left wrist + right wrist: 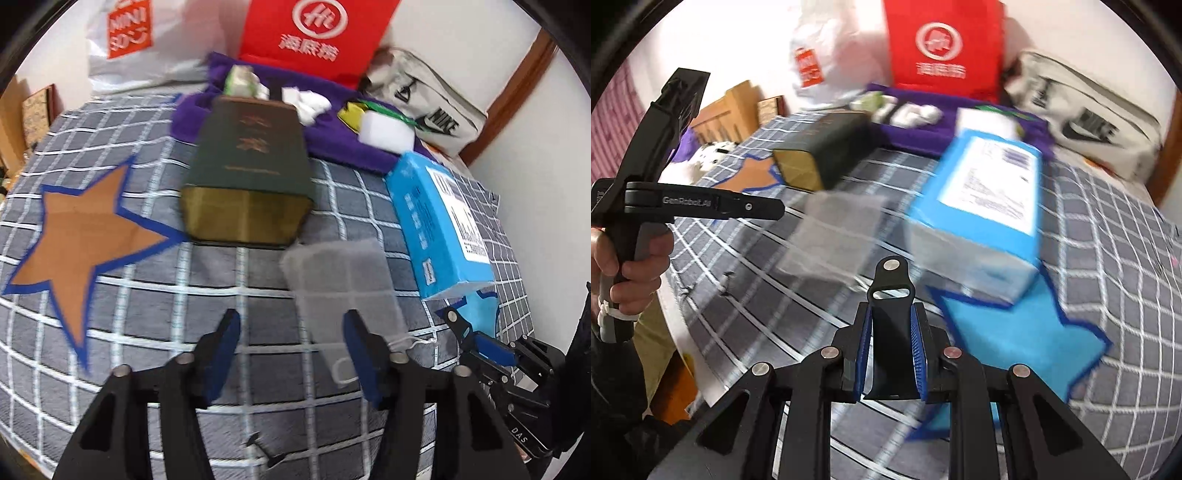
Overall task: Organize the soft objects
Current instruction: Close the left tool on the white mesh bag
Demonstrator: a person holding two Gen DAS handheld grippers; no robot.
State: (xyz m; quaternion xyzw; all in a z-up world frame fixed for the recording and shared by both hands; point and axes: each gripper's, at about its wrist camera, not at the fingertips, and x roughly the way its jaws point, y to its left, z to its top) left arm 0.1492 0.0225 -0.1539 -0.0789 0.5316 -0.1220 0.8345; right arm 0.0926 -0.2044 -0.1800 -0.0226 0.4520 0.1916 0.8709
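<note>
The right gripper at bottom centre of its view is clamped on a black strap, which stands upright between the blue pads, its slotted end pointing up the frame. The left gripper at bottom centre of its view has its jaws spread wide and holds nothing, above a translucent pouch lying flat on the checked blanket. A dark green box lies centre frame, its long axis running away from the camera; a blue box lies at right. Open blanket shows at lower left, around an orange star.
</note>
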